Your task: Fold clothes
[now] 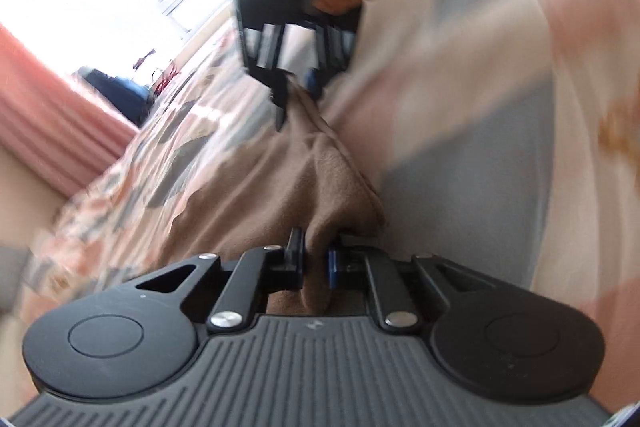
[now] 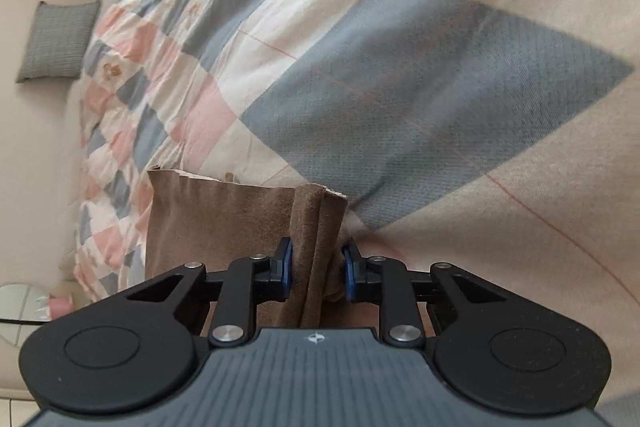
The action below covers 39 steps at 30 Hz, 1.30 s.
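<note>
Matt, napped brown cloth [image 2: 224, 211]

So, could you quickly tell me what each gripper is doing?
Left gripper: closed on the brown garment.
Right gripper: closed on the same garment.

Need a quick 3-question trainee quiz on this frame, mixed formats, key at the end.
1. True or false: the left claw is shut on the brown cloth.
2. Multiple choice: in the right wrist view, the right claw grips the brown cloth at: A) a flat single layer, B) a bunched vertical fold, C) nothing.
3. Fill in: the cloth hangs over a patchwork ____ in pink, grey and cream.

Key: 1 true; 2 B; 3 bedspread.
</note>
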### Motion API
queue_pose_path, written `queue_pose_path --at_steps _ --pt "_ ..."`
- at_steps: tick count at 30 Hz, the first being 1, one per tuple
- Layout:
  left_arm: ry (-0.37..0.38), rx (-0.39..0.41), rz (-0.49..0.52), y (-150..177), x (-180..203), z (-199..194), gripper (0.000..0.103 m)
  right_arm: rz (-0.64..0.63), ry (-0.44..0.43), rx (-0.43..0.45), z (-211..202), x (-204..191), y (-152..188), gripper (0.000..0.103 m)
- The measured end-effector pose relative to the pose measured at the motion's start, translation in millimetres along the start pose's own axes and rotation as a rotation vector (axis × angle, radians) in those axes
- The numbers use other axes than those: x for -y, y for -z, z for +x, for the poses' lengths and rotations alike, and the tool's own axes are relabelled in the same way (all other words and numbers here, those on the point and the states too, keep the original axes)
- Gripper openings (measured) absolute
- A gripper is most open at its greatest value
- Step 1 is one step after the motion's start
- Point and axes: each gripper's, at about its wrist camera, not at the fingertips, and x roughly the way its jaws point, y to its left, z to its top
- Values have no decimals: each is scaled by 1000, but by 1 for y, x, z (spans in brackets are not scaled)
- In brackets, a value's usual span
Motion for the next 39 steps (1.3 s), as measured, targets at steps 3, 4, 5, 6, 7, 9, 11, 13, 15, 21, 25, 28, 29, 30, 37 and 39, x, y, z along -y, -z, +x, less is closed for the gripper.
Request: queue_pose_path --at_steps 3,4,5,6,7,9,11,13,15,21,25,28,29,30,37,39 --pt "37 44 -219 -2 -46 -14 10 -23 113 -22 -9 -44 -9 25" --pt "46 58 -296 -2 -62 -19 9 -35 143 -26 -11 -61 -12 25" --pt "50 70 -378 0 -81 -25 9 -56 154 -30 -11 -81 -16 25" --pt "52 77 -464 4 -101 -29 7 -83 158 -32 -9 -103 -21 25" --pt "52 71 -563 15 -121 -32 7 -111 163 -33 -7 -125 -25 25" --pt "51 60 -760 36 -162 -36 7 -167 170 -28 8 -172 -33 26" --pt "50 43 -961 59 -202 -39 7 -205 177 -25 36 -215 -41 27" --pt "50 -10 -1175 100 -232 -30 6 -221 199 -39 76 -247 -46 29" --pt "82 -70 -1349 143 -246 -15 6 -228 216 -54 123 -267 -49 43" --pt "193 -141 -1714 226 -269 9 6 -222 141 -60 190 -267 -58 62" --pt "247 -64 -1769 233 -276 -1 9 -357 23 -65 160 -259 -78 74" --pt "259 -28 -1799 237 -281 -3 15 -489 45 -138 164 -258 -90 74" --pt "266 -31 -1799 237 -281 -1 15 -519 47 -174 171 -257 -90 74" --pt "273 -36 -1799 237 -281 1 15 -539 51 -211 180 -255 -90 74" --pt "215 -17 -1709 229 -280 -4 2 -673 41 -216 197 -257 -67 14" --pt "168 8 -1657 223 -281 -13 2 -720 30 -165 190 -268 -60 14"
